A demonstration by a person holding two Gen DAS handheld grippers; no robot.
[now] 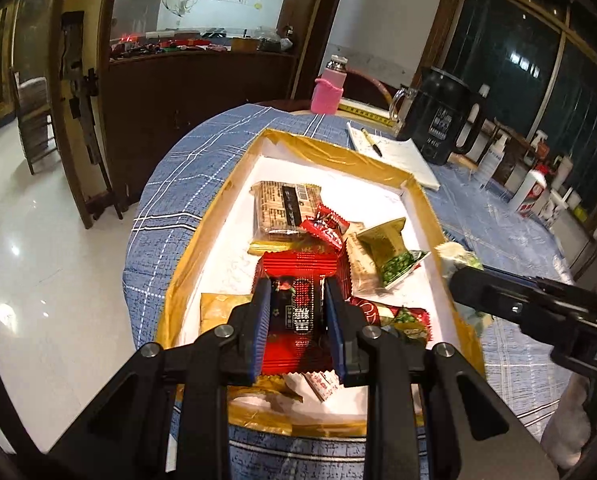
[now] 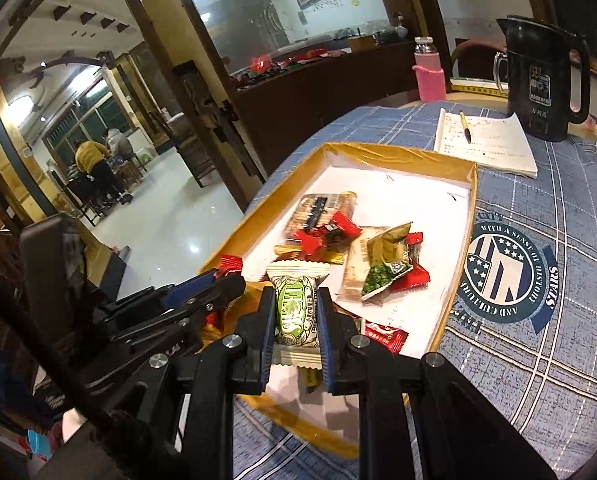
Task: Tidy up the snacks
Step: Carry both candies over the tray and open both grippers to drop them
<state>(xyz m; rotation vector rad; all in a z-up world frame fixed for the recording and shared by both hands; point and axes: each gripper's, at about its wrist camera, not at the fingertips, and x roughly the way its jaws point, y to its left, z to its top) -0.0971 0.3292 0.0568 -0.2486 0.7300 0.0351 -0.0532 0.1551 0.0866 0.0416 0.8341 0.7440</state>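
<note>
A gold-rimmed tray (image 1: 214,216) with a white floor lies on the blue checked cloth and holds several snack packets. My left gripper (image 1: 297,288) is shut on a big red snack packet (image 1: 298,268) over the tray's near half. My right gripper (image 2: 296,292) is shut on a white and green snack packet (image 2: 296,308) above the tray's (image 2: 454,272) near end. In the left wrist view the right gripper (image 1: 458,268) comes in from the right over the tray's rim. A brown biscuit pack (image 1: 284,208), small red candies (image 1: 324,226) and a green pea packet (image 1: 398,266) lie in the tray.
A notepad with a pen (image 2: 482,140) lies beyond the tray. A black kettle (image 2: 546,76) and a pink-sleeved bottle (image 2: 428,72) stand at the table's far side. Bottles (image 1: 532,192) stand at far right. The table edge drops to a tiled floor on the left.
</note>
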